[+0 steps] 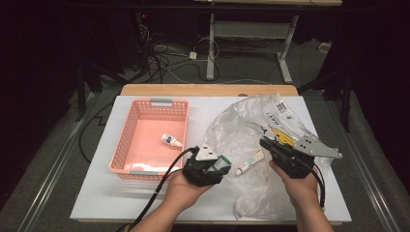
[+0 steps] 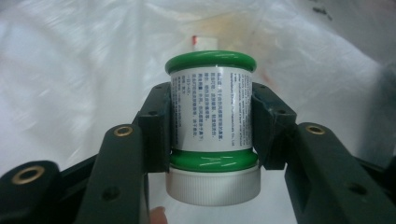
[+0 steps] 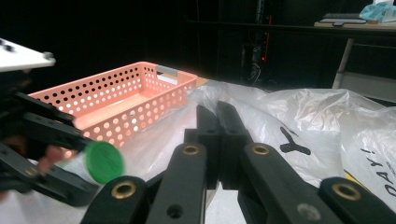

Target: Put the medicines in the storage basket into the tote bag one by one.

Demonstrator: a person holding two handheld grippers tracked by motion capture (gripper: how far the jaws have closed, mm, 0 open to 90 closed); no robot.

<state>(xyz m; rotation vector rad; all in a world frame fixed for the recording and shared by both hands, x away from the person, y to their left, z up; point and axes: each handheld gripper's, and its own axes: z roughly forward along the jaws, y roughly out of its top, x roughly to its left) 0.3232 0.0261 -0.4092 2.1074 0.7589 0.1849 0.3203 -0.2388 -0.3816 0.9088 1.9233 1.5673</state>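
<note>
Left hand-held gripper (image 2: 211, 126) clamps the green-ended, white-capped cylindrical bottle (image 2: 211, 112); right hand-held gripper (image 3: 218, 122), jaws closed, pinches the clear plastic bag (image 1: 251, 121). Judged best: lift clear, carry toward 10 o'clock into the pink perforated plastic basket (image 1: 126, 126).

A white-labelled jar (image 2: 211, 126) is banded in green and capped white. The basket (image 1: 126, 140) is coloured salmon-pink, perforated throughout.

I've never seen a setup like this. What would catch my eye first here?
Probably the green-and-white jar, clamped between the black jaws of the left gripper near the table's front middle. Next, the pink basket at the left, with one small white bottle lying inside. On the right sprawls a big crumpled clear plastic bag; the right gripper, jaws shut, pinches a fold of it, and a small tube lies on it.
</note>
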